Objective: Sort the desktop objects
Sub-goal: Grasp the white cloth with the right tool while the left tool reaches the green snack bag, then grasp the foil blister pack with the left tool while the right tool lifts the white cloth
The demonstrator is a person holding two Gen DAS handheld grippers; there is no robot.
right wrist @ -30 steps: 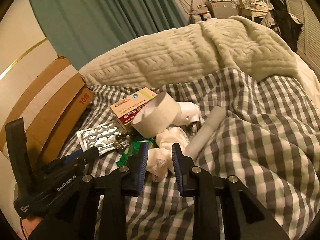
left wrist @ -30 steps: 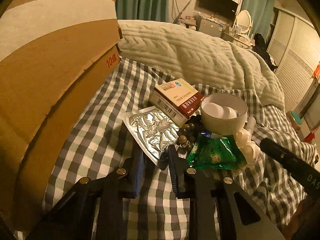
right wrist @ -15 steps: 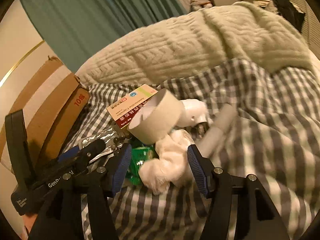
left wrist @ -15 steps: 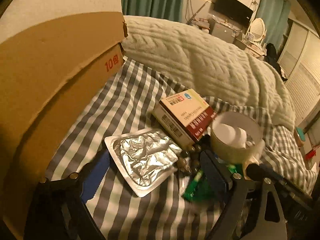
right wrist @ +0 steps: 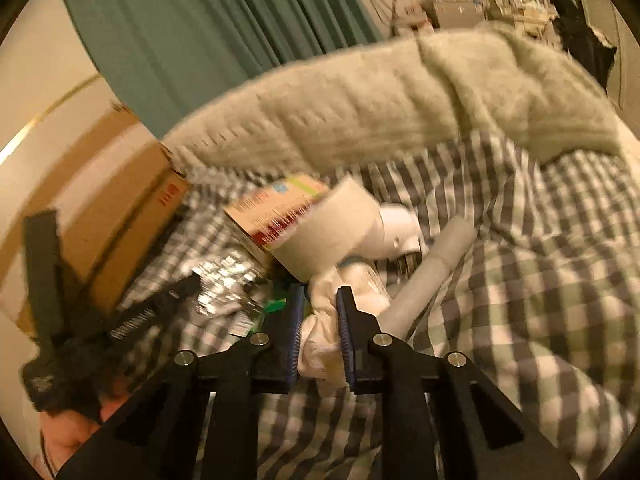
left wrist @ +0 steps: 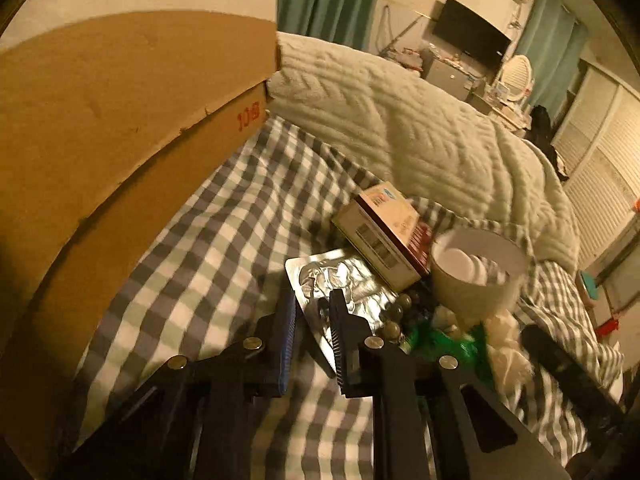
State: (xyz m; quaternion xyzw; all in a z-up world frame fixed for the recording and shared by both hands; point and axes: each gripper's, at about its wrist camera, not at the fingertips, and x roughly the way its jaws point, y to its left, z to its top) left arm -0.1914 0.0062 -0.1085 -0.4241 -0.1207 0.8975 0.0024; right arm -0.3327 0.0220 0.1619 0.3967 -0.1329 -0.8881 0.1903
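A cardboard box (left wrist: 120, 128) rises close along the far left, with bare checked sheet (left wrist: 192, 264) between it and the left claw (left wrist: 313, 320). That claw reaches forward and low, its jaws nearly shut on the near edge of one foil blister pack (left wrist: 344, 284). Just ahead-right lie one pill carton (left wrist: 384, 232), one paper cup (left wrist: 476, 276) on its side, and a few dark beads (left wrist: 396, 312). The right claw (right wrist: 318, 320), also low, grips one white crumpled cloth (right wrist: 344, 292) tightly. One pale tube (right wrist: 432, 272) lies just right of it, open sheet beyond. A knit blanket (right wrist: 380, 100) walls the far side.
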